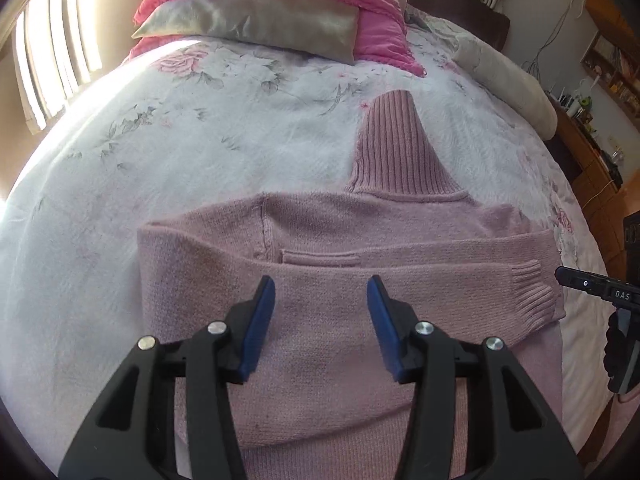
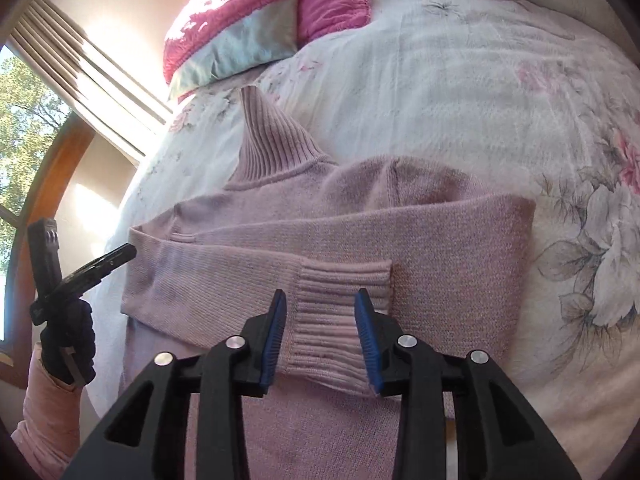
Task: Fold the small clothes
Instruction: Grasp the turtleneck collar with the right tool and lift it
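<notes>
Pink turtleneck sweater (image 1: 320,320) flat on floral bedspread (image 1: 180,152), collar (image 1: 396,148) pointing far, both sleeves folded across the chest (right cuff (image 2: 340,320) on top). Left gripper (image 1: 321,292) over sweater's left half, fingers apart, empty. Right gripper (image 2: 320,304) over the cuff, fingers spread, nothing clamped. Pink pillows (image 1: 272,8) at far end.

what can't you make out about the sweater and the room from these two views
- Sweater hem: both views, hidden behind the open left gripper and right gripper, and cut off by the bottom edge.
- Second sleeve's cuff: mostly tucked under the top sleeve.
- Shelf items: left view, too small.
</notes>
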The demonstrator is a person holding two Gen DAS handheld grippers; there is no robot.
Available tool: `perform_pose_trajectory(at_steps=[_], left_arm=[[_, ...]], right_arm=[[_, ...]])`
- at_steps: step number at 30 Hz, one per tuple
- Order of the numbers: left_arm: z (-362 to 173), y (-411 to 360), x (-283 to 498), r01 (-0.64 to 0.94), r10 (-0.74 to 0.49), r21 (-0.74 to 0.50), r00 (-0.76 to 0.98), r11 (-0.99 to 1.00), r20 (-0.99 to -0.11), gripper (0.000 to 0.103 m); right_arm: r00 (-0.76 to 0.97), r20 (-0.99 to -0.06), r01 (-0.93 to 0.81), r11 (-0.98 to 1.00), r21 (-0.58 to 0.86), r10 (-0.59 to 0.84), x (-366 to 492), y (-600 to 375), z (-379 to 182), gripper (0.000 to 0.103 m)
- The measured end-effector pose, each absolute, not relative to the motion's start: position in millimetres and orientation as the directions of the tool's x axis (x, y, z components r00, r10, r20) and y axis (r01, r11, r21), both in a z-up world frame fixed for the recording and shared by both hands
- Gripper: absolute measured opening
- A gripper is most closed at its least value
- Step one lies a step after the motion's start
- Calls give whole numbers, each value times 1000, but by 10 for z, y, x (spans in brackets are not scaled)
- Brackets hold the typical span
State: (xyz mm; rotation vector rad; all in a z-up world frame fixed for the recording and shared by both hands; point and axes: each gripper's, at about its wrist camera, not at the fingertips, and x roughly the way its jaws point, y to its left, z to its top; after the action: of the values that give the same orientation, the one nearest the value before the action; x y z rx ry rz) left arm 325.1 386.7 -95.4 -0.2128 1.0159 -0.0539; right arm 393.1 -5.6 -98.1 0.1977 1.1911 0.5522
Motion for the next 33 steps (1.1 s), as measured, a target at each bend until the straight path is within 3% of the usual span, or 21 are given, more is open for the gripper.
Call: perform_pose_trajectory(at_steps=[3, 6, 12, 20, 25, 29, 31, 33], left_arm=[[-937, 3788, 3723, -16, -174, -210, 500, 978, -849, 55], [-1121, 3745, 4203, 1, -245, -272, 441, 962, -863, 55], [-1479, 3620, 4879, 29, -275, -285, 376, 958, -885, 55], [-1904, 3508, 5267, 80, -306, -296, 277, 952, -911, 57], [-2001, 3580, 5349, 66, -402, -401, 286, 914, -870, 63], [-2029, 3588, 5365, 67, -442, -442, 278, 895, -853, 63], [-2046, 3630, 5337, 49, -478, -484, 275, 874, -835, 55], [-2064, 3611, 5321, 33, -491, -500, 258, 865, -832, 21]], right_arm=[[225, -828, -366, 832, 416, 513, 4303, 211, -928, 45], [166, -811, -383, 794, 472, 562, 4726, 457, -1027, 48], [99, -817, -381, 780, 496, 568, 5430, 791, -1373, 52], [24, -805, -385, 749, 539, 592, 5869, 1004, -1764, 53], [-2, -749, -373, 694, 615, 662, 5973, 1054, -1856, 55], [-36, -728, -392, 661, 640, 684, 5929, 1165, -1923, 25], [-19, -720, -385, 660, 645, 694, 5914, 1144, -1928, 18], [7, -700, -383, 649, 658, 714, 5879, 1108, -1867, 16]])
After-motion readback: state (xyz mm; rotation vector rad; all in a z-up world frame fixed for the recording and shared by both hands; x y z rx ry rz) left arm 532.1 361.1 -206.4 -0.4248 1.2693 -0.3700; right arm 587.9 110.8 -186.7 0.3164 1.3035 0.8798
